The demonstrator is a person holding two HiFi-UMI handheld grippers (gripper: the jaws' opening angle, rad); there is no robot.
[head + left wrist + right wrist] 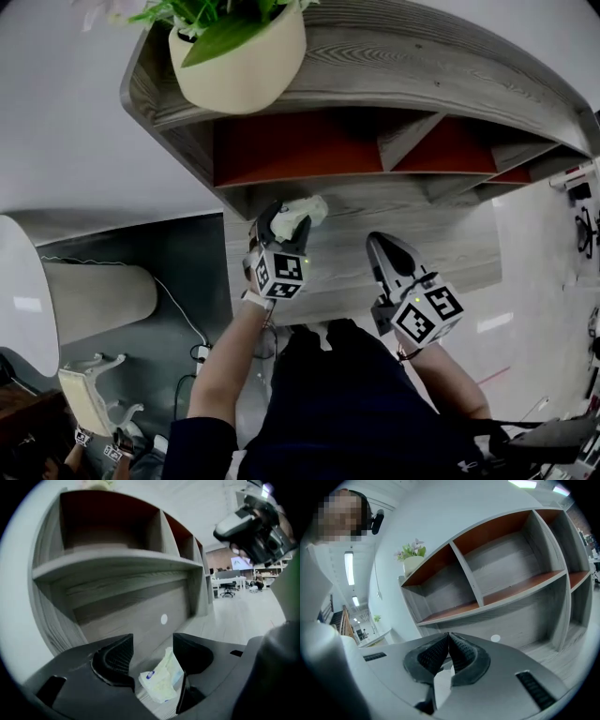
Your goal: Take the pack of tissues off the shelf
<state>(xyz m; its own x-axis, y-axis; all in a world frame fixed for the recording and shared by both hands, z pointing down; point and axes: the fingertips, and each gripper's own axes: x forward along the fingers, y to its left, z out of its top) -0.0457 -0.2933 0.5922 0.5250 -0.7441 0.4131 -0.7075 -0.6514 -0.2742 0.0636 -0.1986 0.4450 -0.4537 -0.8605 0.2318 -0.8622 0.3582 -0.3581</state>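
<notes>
The pack of tissues (pixel 306 210), pale and crumpled with a small blue label, lies on the grey wooden ledge (pixel 441 239) below the shelf compartments. My left gripper (pixel 281 216) is open around it. In the left gripper view the pack (pixel 163 679) sits low between the two jaws, closer to the right one, and neither pad presses on it. My left gripper (pixel 153 641) points at the shelf's lower board. My right gripper (pixel 380 241) hovers over the same ledge to the right, shut, its tips (pixel 449 634) touching with nothing between them.
The grey shelf unit (pixel 394 56) has orange-backed compartments, all bare in these views. A cream flowerpot (pixel 239 66) with a green plant stands on its top left end. To the left, on the floor, are a white cylinder (pixel 94 295), a cable (pixel 183 314) and a chair (pixel 89 394).
</notes>
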